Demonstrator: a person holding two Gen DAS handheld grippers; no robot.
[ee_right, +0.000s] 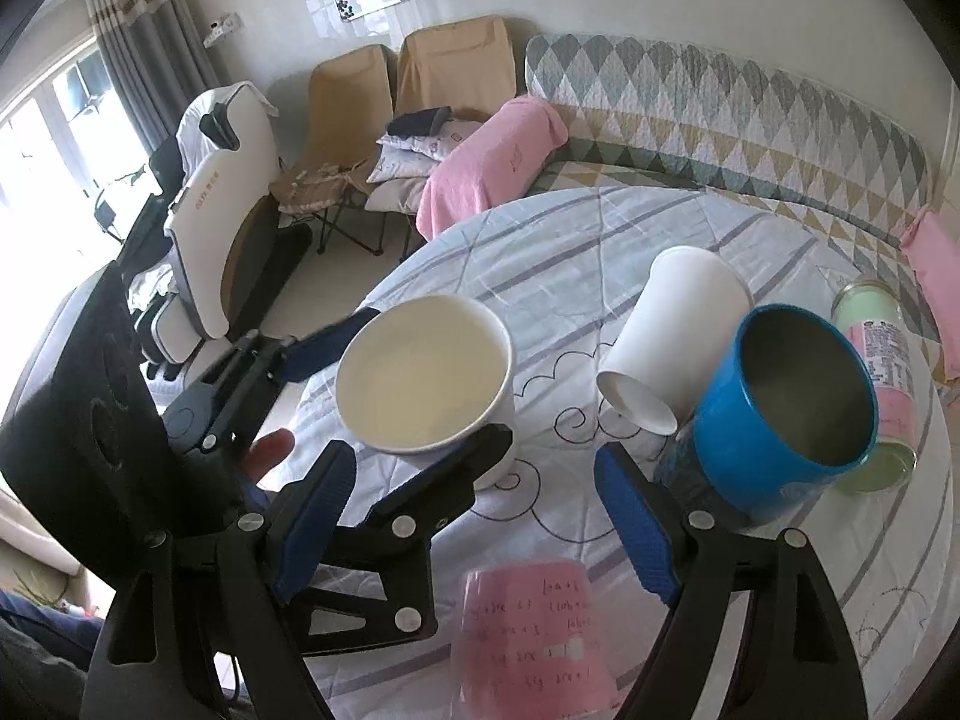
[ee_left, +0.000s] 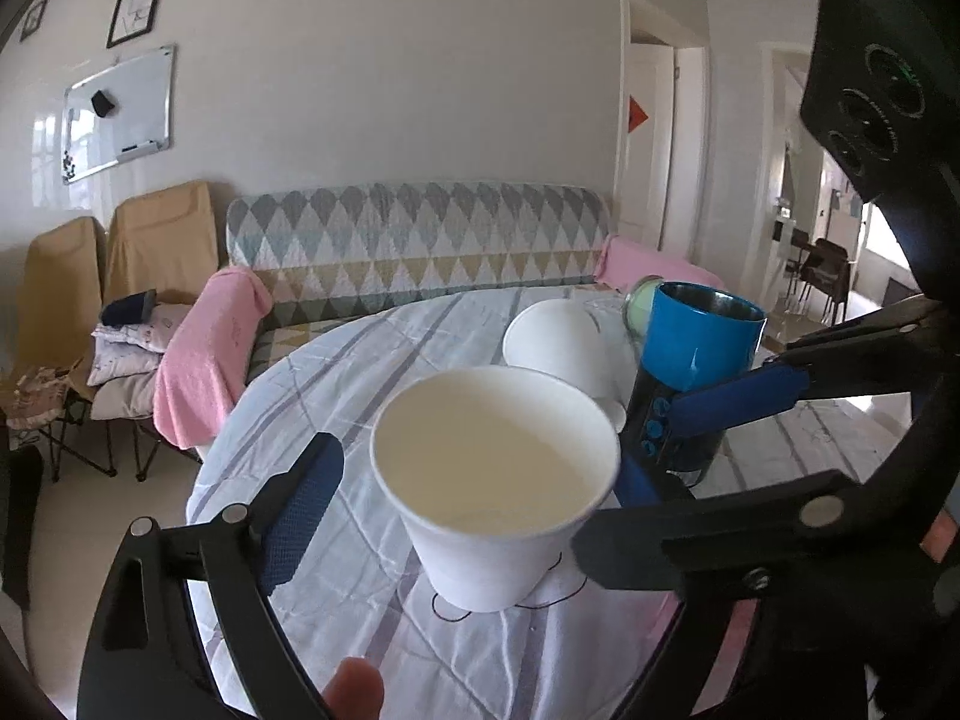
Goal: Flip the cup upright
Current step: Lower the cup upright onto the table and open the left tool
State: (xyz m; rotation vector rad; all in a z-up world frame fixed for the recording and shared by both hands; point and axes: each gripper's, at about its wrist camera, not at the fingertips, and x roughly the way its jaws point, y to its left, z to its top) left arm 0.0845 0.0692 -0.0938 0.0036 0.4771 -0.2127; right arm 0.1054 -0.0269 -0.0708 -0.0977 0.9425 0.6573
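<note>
On the worktop, the cup is standing upright between the left claw's wide-spread fingers, apart from both; the right claw is gaping wide, holding nothing.

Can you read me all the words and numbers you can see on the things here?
Pink cup: handwritten notes and numbers, too blurred to read.
Pale green jar: printed label, too small to read.
White massage chair: gold lettering, too blurred to read.
Whiteboard: no readable writing.
</note>
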